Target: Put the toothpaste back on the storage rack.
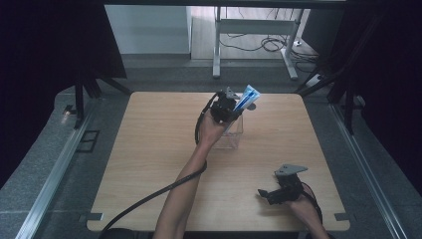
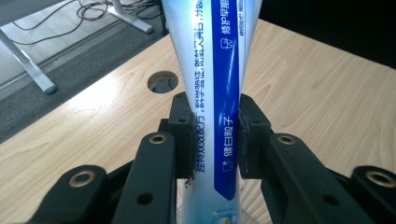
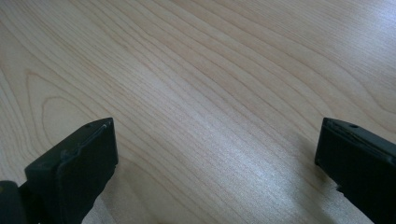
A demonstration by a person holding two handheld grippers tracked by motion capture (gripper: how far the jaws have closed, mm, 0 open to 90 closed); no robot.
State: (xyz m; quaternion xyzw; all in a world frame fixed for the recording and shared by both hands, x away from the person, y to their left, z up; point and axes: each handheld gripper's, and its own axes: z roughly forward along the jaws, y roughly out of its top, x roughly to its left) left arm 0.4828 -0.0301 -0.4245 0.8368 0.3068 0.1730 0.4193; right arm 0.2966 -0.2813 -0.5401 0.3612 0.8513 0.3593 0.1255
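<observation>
Left gripper view: tool (image 2: 215, 140) on toothpaste tube (image 2: 212, 60)

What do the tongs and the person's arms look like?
Both tongs, left and right, are black, each with two chunky flat-faced jaws, round metal-ringed holes in the links behind them and a grey three-cornered plate on top. A thick black cable trails from the left one. The forearms are bare, no sleeves.

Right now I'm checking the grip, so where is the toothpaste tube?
The toothpaste tube is clamped in the left hand-held gripper, above the clear container near the table's far middle in the high view.
</observation>
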